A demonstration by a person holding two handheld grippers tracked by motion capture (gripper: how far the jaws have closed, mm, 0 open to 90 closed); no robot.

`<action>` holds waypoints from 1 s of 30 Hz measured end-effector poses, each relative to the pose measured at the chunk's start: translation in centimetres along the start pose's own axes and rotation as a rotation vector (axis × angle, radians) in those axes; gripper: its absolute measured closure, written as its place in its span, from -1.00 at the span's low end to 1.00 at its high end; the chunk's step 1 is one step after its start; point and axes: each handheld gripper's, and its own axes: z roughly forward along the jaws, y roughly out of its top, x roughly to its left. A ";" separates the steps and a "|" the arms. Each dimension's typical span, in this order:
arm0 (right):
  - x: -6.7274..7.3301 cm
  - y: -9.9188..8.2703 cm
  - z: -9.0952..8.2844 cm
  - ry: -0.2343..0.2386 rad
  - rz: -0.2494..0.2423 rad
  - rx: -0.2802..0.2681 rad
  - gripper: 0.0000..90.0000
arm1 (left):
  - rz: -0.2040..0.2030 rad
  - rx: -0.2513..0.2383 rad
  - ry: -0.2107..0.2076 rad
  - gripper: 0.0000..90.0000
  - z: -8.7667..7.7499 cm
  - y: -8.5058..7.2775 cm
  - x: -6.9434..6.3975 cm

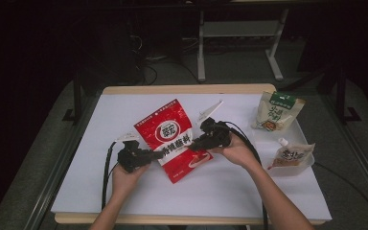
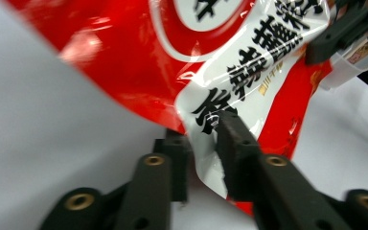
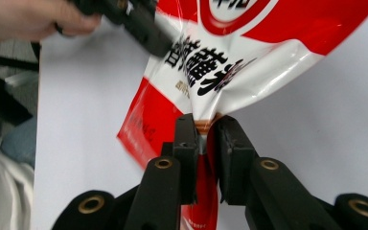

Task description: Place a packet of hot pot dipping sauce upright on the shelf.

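Note:
A red and white snack pouch [image 1: 167,134] with black lettering is held over the middle of the white table cover, gripped from both sides. My left gripper [image 1: 157,154] pinches its left lower edge; in the left gripper view the jaws [image 2: 203,153] are closed on the pouch's white edge [image 2: 206,143]. My right gripper [image 1: 195,143] clamps the right lower edge; in the right gripper view its jaws [image 3: 207,143] squeeze a crumpled fold of the pouch [image 3: 268,43]. Each gripper view also shows the other gripper holding the far side of the pouch.
A green and white pouch [image 1: 278,111] stands at the back right of the white cover [image 1: 220,191]. A pale spouted pouch [image 1: 292,155] lies near the right edge. Cables trail from both grippers toward the front. Dark floor and desk legs lie beyond the table.

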 end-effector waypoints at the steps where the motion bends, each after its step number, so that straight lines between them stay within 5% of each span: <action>1: 0.1 0.0 0.0 0.005 -0.001 0.013 0.74 | 0.002 -0.004 0.002 0.88 -0.2 0.0 0.0; 9: 0.4 0.3 0.0 -0.009 -0.001 0.025 0.55 | 0.039 -0.054 -0.002 0.97 -0.8 0.5 -0.4; 15: 0.4 0.7 -0.7 0.021 0.001 -0.022 0.39 | 0.067 -0.059 -0.012 0.98 -1.3 0.8 -0.5; 19: 0.4 0.8 -1.5 0.013 0.044 -0.064 0.38 | 0.081 -0.060 -0.017 0.99 -1.4 1.0 -0.9; 30: 0.4 1.9 -3.0 -0.002 0.017 -0.100 0.30 | 0.107 -0.063 -0.030 1.00 -1.3 1.4 -1.4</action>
